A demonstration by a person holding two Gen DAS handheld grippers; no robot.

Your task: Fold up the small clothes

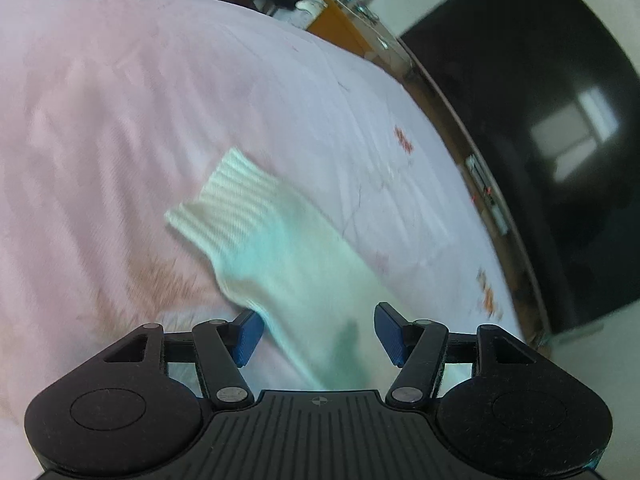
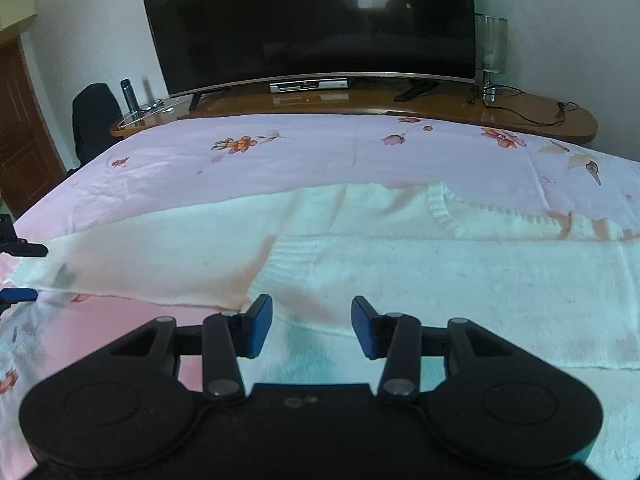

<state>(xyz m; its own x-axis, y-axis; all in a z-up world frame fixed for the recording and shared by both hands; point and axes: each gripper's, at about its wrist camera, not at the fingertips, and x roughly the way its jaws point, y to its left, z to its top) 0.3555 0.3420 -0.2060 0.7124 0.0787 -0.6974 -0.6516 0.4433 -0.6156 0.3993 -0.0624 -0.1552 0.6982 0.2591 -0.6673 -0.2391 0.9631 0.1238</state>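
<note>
A: Report edges and free room, left to right.

B: The bedsheet [image 2: 320, 152], pink with a flower print, covers the whole bed. At its left edge stand a dark chair [image 2: 94, 120] and a wooden door [image 2: 20, 132]. Along its far edge runs a wooden shelf [image 2: 440, 100], with no visible gap between the two. The bare sheet beyond the garment is open, and so is the pink strip at near left.

A: Position of the garment relative to the fingers?

B: The white knit sweater [image 2: 440, 280] lies flat across the bed. Its sleeve [image 1: 256, 216] extends to the left, ribbed cuff farthest out. The left gripper [image 1: 316, 334] straddles that sleeve: jaws part open, blue pads clear of the knit on both sides, though the view is blurred. The right gripper [image 2: 312, 328] stands over the sweater's near hem, jaws also part open. The knit passes below its pads; no pinch is visible.

A: Surroundings and obstructions?

B: On the shelf, left to right: a metal flask [image 2: 129, 96], a large dark television [image 2: 312, 20] with a set-top box [image 2: 310, 86] under it, a glass lamp [image 2: 491, 56] and a trailing black cable [image 2: 532, 114]. All stand past the far edge, well apart from the sweater. Nothing lies on the sheet between the grippers and the garment.
</note>
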